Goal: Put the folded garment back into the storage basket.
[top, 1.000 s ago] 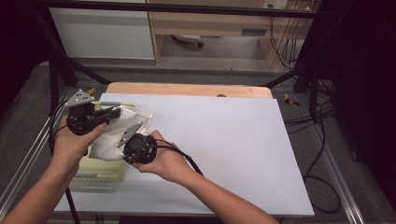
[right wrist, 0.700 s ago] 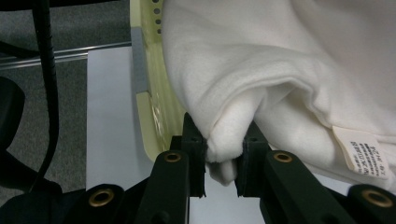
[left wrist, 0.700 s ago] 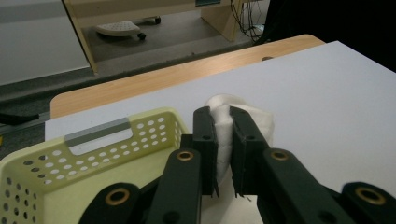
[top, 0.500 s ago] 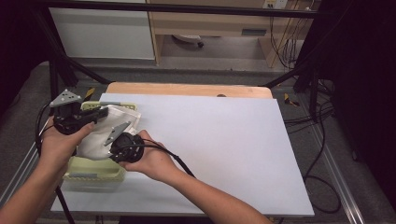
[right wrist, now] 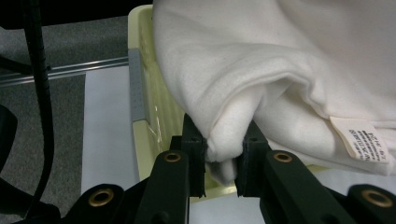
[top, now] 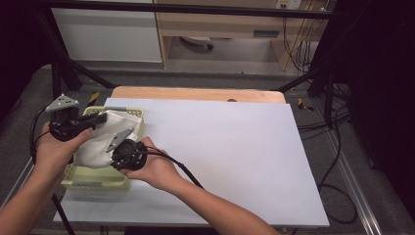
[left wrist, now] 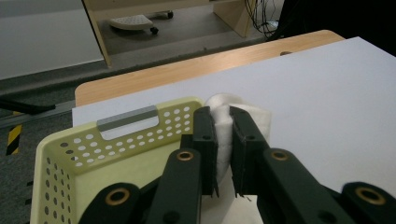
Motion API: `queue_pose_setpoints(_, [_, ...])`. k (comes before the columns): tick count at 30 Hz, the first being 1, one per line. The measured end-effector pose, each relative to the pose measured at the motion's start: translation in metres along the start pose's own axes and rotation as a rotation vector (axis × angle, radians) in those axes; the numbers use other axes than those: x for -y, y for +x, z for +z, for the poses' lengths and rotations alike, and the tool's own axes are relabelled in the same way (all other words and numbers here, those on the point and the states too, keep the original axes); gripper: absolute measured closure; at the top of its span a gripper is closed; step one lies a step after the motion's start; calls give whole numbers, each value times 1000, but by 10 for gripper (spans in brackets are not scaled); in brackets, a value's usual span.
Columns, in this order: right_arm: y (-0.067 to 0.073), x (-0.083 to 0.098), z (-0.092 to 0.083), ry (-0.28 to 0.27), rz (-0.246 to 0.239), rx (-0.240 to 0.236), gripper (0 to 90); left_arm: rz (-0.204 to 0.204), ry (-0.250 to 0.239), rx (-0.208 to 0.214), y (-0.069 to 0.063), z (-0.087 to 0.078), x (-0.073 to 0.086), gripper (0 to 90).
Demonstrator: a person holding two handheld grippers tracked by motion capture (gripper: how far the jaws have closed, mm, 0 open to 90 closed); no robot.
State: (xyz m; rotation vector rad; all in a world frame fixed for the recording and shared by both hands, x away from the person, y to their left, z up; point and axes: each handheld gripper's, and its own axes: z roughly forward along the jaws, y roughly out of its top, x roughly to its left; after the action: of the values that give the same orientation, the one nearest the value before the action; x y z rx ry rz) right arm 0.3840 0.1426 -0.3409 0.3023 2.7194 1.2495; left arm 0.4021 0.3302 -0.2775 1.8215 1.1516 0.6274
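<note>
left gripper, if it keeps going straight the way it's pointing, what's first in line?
Beyond the white cloth it grips, the left gripper points over the yellow basket rim toward the white table sheet. That looks like first contact, though depth is unclear.

Over most of the table, a white sheet, with bare pale wood along the far edge alone and a small dark mark there, right of the middle. Beyond the far edge, grey floor, a white panel toward the left, a light wooden cabinet beside it with a wheeled base underneath, and a black bar across the top. Off the right edge, black cables looping on the floor, and a yellow-and-black striped strip near the far right corner.
</note>
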Motion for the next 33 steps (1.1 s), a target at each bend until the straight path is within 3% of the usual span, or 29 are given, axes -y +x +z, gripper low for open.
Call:
queue_pose_setpoints(10, [0, -2, 4, -29, 38, -17, 773, 23, 0, -5, 4, 0, 1, 817])
queue_pose_setpoints(17, [1, -3, 8, -38, 17, 0, 773, 9, 9, -11, 14, -2, 4, 817])
queue_pose_setpoints(33, [6, -4, 21, -38, 19, -26, 772, 2, 32, -21, 23, -5, 11, 816])
